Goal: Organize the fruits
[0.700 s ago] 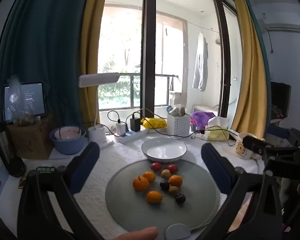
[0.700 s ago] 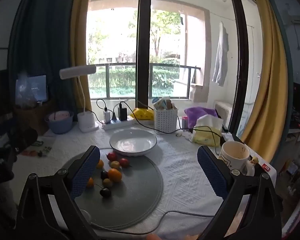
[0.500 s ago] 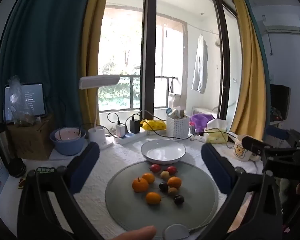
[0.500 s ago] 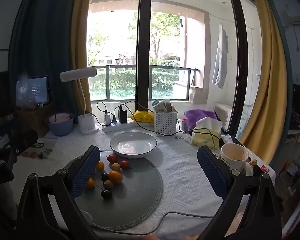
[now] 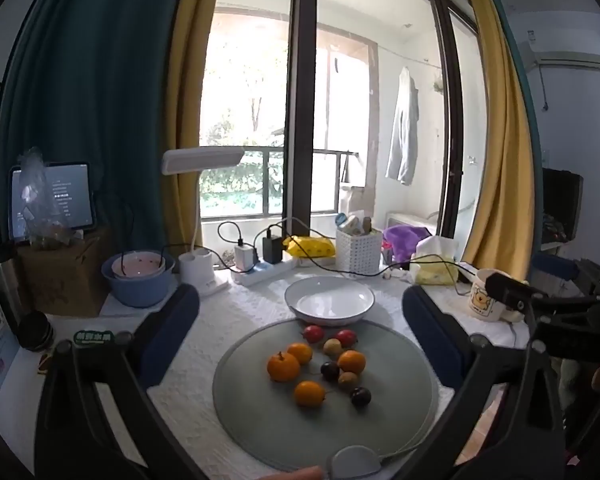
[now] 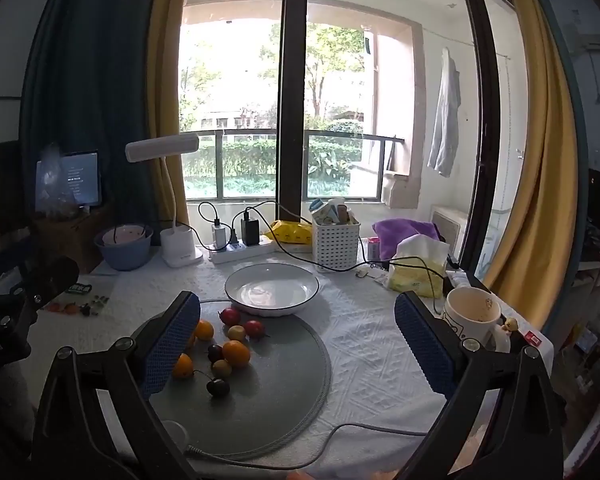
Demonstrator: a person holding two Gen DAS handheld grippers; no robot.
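Note:
Several small fruits lie on a round grey mat (image 5: pixel 400 424) (image 6: pixel 284 408): oranges (image 5: pixel 283 366) (image 6: pixel 236 353), red ones (image 5: pixel 313 333) (image 6: pixel 254 327), dark cherries (image 5: pixel 360 396) (image 6: pixel 218 387) and tan ones (image 5: pixel 333 346). An empty white plate (image 5: pixel 329 303) (image 6: pixel 271 287) stands just behind the mat. My left gripper (image 5: pixel 300 316) is open, above and in front of the fruits. My right gripper (image 6: pixel 298 332) is open and empty, to the right of the fruits; its left finger (image 6: pixel 172 344) hides some of them.
Behind the plate are a power strip with chargers (image 5: pixel 260 268), a white basket (image 5: pixel 358 249), a desk lamp (image 6: pixel 178 248), a blue bowl (image 5: pixel 138 280) and a tissue pack (image 6: pixel 418 268). A mug (image 6: pixel 474 318) stands at the right edge. A cable (image 6: pixel 340 432) crosses the near cloth.
Both views have shifted slightly; the grippers have drawn back and risen a little. Both stay open and the fruits have not moved.

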